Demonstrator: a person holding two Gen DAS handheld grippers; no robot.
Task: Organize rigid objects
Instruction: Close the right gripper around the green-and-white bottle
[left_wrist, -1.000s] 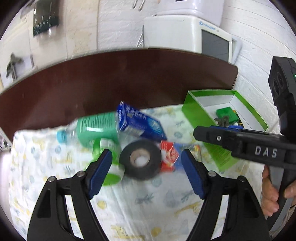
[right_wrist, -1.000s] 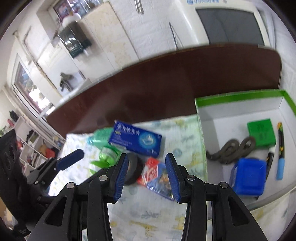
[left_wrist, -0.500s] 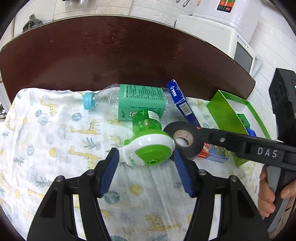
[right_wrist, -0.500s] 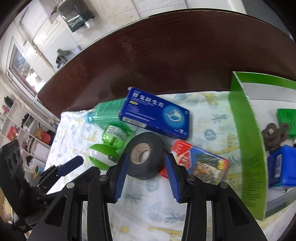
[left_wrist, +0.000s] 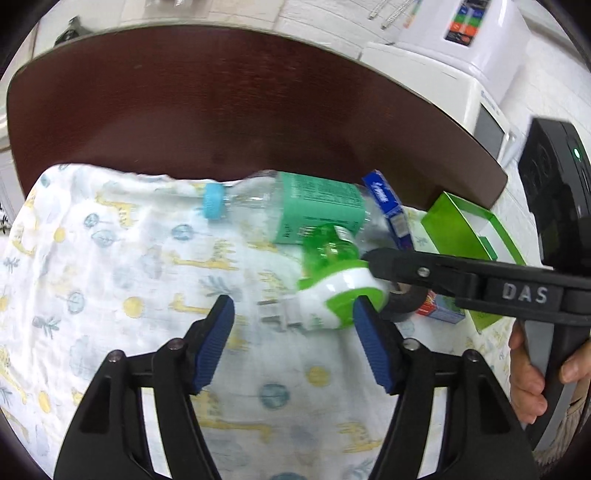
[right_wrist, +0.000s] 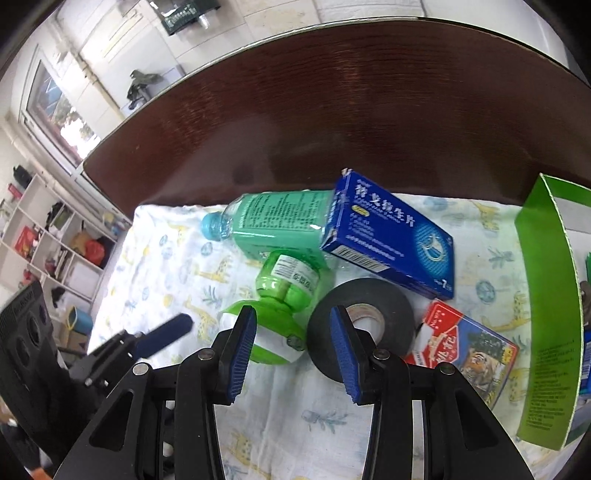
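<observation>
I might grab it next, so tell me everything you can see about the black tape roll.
The tape roll is a wide ring of matte black tape on a pale core, lying flat on the printed cloth. It sits between the green plug-in bottle, which it seems to touch, and the red card box, below the blue box. One blue pad of the right gripper overlaps its left rim in view; contact is unclear.
</observation>
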